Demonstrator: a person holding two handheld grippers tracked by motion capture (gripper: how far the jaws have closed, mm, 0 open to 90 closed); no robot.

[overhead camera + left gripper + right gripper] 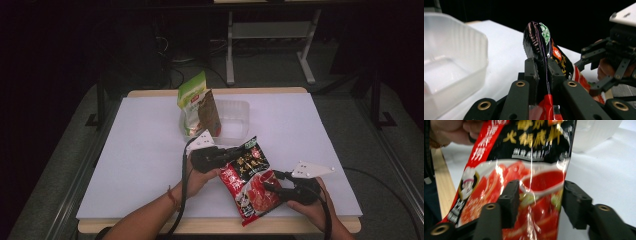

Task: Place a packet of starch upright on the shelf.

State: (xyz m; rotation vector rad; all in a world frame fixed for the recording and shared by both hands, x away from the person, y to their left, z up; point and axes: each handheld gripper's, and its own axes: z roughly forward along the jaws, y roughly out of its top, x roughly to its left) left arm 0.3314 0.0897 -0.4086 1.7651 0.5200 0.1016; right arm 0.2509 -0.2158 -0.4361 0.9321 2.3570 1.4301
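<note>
Left gripper [543, 72] clamps the red sauce packet's [250, 182] 12 o'clock edge; right gripper [540, 202] released around it.

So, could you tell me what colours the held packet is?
Red and black packet, yellow lettering; right gripper view.

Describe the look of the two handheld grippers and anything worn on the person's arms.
The left gripper and the right gripper are black linkage frames with brass-coloured pivot rings and blocky, ribbed black pads. Each carries a pale three-cornered plate on top and trails a black cable back along the forearm. The forearms are bare of sleeves; a thin reddish band circles the left wrist.
</note>
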